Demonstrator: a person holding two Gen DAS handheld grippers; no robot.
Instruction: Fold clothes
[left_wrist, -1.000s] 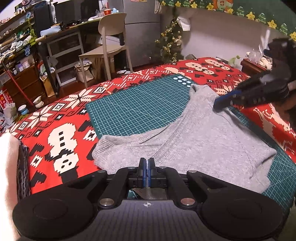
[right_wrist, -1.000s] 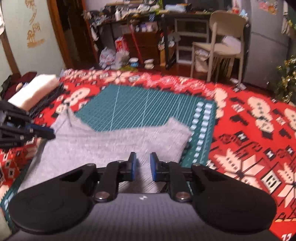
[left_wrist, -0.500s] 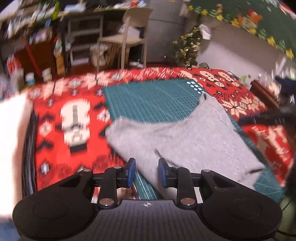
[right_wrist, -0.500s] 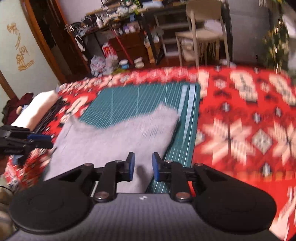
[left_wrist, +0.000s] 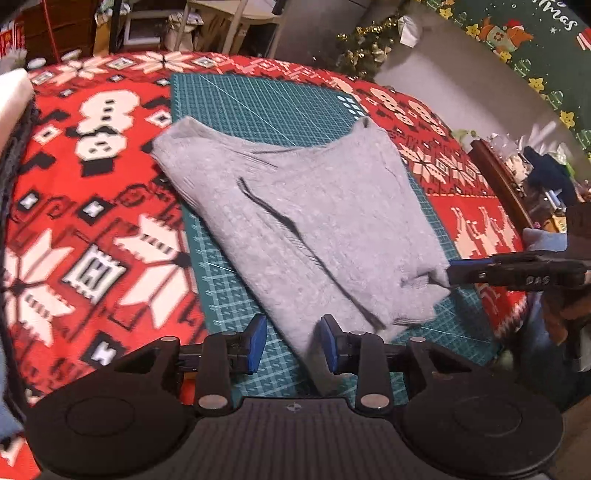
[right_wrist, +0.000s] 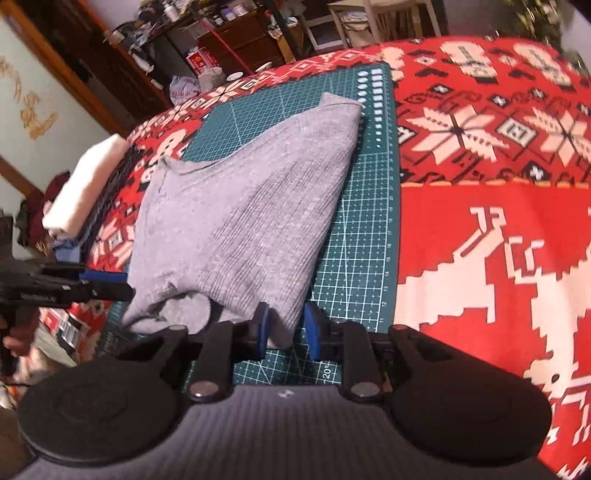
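The grey garment (left_wrist: 306, 206) lies on the green cutting mat (left_wrist: 266, 99), with one far corner going over the mat's edge onto the red patterned blanket (left_wrist: 74, 229). It looks already folded at least one time, I think, because layers show at its near edge. The left gripper (left_wrist: 293, 345) stands with its jaws apart at the near corner of the garment; they have just been opening, and the cloth lies free between them. The right gripper (right_wrist: 286, 328) has just been closing, and a fold of the other near corner sits between its jaws; whether they already pinch it I cannot tell. Compared with one second ago, the garment is narrower and more compact on the mat.
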